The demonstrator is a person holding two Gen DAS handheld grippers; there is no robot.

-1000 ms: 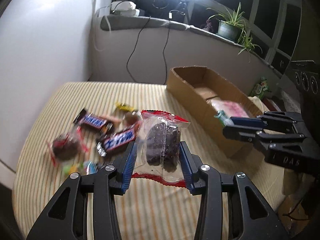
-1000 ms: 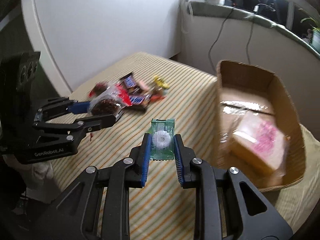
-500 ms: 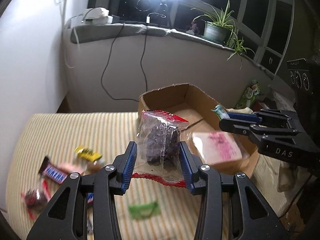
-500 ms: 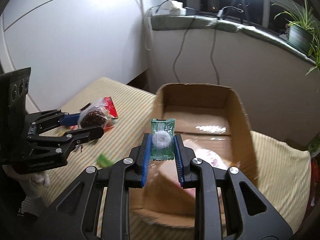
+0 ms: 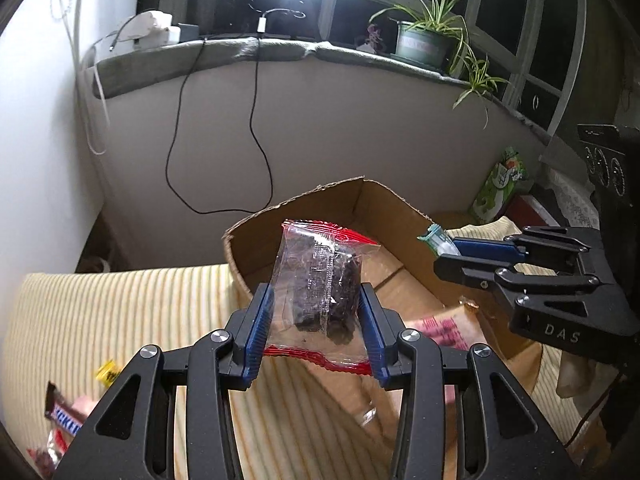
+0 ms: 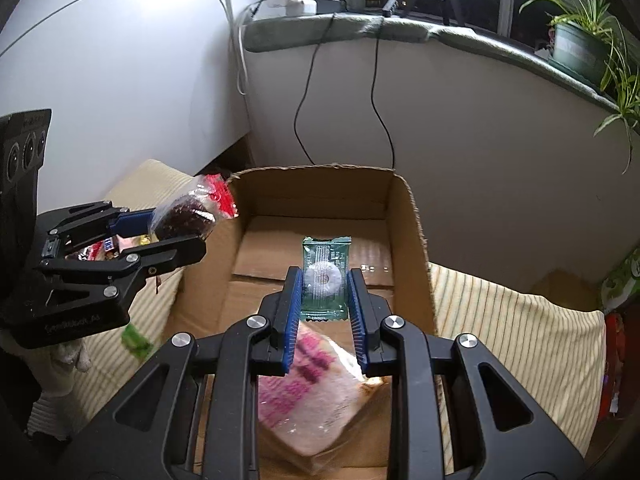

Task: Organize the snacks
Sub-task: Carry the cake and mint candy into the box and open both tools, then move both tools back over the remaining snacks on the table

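Observation:
My left gripper (image 5: 316,312) is shut on a clear red-edged packet with a dark brownie (image 5: 320,292) inside, held over the near left corner of an open cardboard box (image 5: 304,208). My right gripper (image 6: 324,280) is shut on a small green packet with a white ring candy (image 6: 325,278), hanging above the middle of the same box (image 6: 412,216). A pink-printed bread pack (image 6: 316,396) lies on the box floor under it. Each gripper shows in the other's view: the right gripper (image 5: 444,248) at the right, the left gripper (image 6: 180,224) with its brownie packet (image 6: 188,216) at the left.
A striped yellow cloth (image 5: 120,320) covers the table. Loose snacks stay at its left: a Snickers bar (image 5: 64,416), a yellow candy (image 5: 108,372) and a green packet (image 6: 136,340). A ledge with a potted plant (image 5: 424,44) and hanging cables (image 5: 256,120) runs behind the box.
Both grippers have swung from the snack pile over to the cardboard box with their packets still held. The pile has slid to the lower left and the box now fills the middle.

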